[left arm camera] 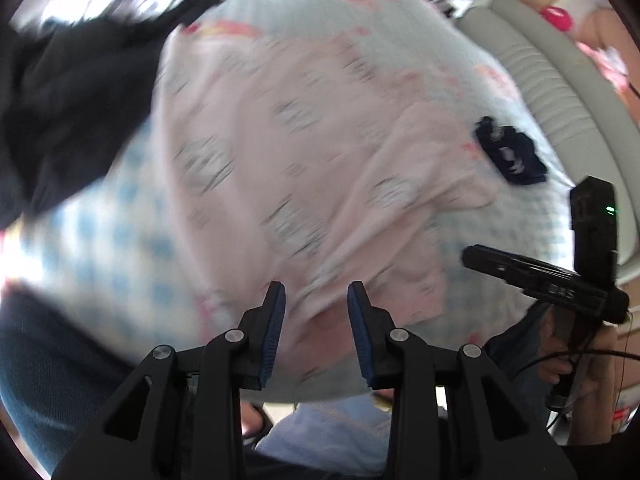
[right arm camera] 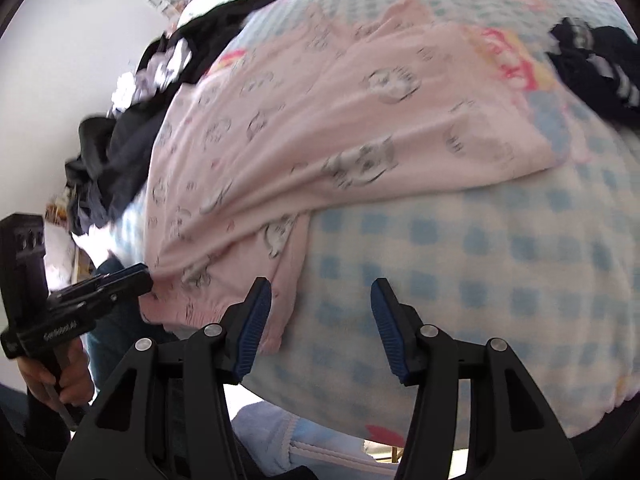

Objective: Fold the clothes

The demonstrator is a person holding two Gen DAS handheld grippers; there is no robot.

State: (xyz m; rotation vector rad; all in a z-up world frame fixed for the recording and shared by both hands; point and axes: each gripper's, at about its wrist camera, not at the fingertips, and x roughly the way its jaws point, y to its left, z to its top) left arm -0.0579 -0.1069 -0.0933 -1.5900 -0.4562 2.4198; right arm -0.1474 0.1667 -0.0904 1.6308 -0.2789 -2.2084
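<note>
Pink garment (right arm camera: 304,140), cat-face print, lies spread on the checked blanket (right arm camera: 480,248), long axis running from the near hem up toward the far dark clothes pile (right arm camera: 120,148). Small dark item (right arm camera: 592,68) sits off its right edge. Left gripper (right arm camera: 136,280) is at the garment's near-left hem corner, tips touching the cloth; whether it pinches cloth, cannot tell. Right gripper (right arm camera: 320,320) hangs with jaws fairly wide and empty, over blanket, just right of the hem's near-right corner. Likely next: right closes on that corner.
</note>
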